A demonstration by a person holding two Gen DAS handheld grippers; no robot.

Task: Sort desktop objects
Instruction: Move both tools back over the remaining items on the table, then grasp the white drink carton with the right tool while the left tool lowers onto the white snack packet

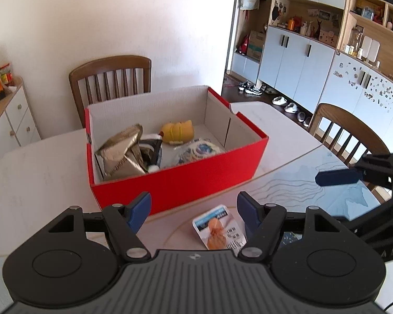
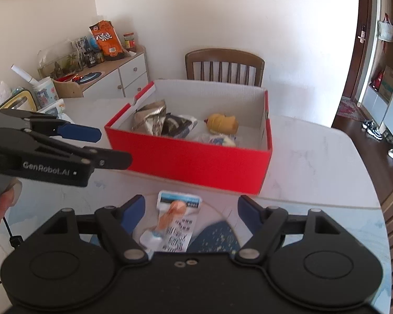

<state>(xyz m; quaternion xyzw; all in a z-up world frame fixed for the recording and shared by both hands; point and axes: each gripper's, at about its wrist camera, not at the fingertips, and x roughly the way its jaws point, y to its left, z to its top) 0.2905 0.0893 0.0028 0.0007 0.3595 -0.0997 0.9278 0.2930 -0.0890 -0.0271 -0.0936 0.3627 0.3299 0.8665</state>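
Basically spread wide and gripping nothing: right gripper (image 2: 191,209) with blue pads (image 2: 135,208) parted either side of the snack packet (image 2: 176,219), which lay flat on the table (image 2: 314,162) straight ahead and below, between the fingers. Left gripper (image 1: 194,210) likewise released, empty, same packet (image 1: 218,226) sitting off-centre toward its right finger. Judged the right one better lined up, packet centred in its gap. Long axis ran roughly along the right gripper's pointing direction, white-and-blue header end toward the red box (image 2: 196,157), so closing would pinch across the narrow width. Thin glossy film pouch, printed label, orange lump inside; likely slippery and crushable. Box just beyond, cardboard, open top, red outside and pale inside, already holding a crumpled foil bag (image 1: 123,151), a yellow ribbed toy (image 1: 178,130) and a round wrapped item (image 1: 196,150). Wooden chair (image 1: 112,78) behind.
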